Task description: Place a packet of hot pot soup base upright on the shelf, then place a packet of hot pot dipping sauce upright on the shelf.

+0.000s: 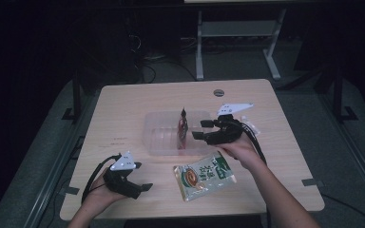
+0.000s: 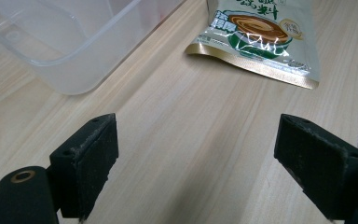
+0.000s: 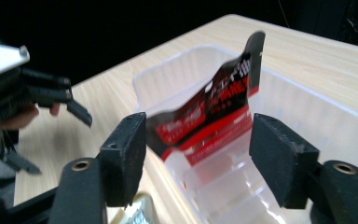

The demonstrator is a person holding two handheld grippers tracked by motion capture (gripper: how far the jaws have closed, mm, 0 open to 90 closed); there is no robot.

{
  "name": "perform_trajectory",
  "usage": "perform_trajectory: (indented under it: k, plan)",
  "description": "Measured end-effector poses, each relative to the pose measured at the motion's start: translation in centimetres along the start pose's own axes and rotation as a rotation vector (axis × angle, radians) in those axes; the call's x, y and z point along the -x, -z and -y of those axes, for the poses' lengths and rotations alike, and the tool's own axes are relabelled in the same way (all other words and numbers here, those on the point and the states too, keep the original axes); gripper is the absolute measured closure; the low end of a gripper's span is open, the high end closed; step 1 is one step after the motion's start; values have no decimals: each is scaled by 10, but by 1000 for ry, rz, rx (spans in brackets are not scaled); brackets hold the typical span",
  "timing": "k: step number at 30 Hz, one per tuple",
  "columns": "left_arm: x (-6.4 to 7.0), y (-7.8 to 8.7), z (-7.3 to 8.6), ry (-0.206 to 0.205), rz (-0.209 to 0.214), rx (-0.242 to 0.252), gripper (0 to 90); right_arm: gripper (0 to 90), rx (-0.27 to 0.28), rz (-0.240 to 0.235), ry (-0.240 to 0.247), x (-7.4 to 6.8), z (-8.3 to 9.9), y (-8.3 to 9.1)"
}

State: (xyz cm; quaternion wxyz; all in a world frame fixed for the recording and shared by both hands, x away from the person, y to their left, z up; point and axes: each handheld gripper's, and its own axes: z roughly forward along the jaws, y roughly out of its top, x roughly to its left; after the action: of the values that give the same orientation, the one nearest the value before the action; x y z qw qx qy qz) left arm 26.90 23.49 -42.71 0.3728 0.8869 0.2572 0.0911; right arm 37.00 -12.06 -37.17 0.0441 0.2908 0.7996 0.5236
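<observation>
High view showed the wooden table (image 1: 123, 109) carrying a clear plastic tub (image 1: 158, 135) at its middle, a red packet (image 1: 183, 129) standing on edge inside. A green-and-white pouch (image 1: 204, 175) lay near the front edge. The right gripper (image 1: 200, 129) hung wide open beside the packet, gripping nothing; the left gripper (image 1: 142, 176), also wide open and empty, rested near the front-left corner.

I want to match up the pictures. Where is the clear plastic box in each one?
High view: clear plastic box at the table's middle.
Left gripper view: its corner at the top left.
Right gripper view: beyond the jaws, centre to right.
Shared landmark: the green and white packet lying beside the box.
</observation>
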Motion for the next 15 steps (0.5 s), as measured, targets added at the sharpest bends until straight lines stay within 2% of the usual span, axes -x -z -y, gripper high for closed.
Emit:
perform_trajectory:
  k: [3,7,9,13,15]
  plan:
    - [0,1,1,8,-4,7,131,290,-28,37,38,-5,4,6]
    - [-1,1,2,8,-3,4,129,257,-52,58,45,-8,12,16]
    - [-1,0,2,22,2,8,127,247,-66,79,53,-9,17,21]
    - [-1,0,1,6,-2,-1,125,246,-85,99,56,-11,27,30]
    - [-1,0,2,12,-4,2,125,246,-91,106,56,-11,32,35]
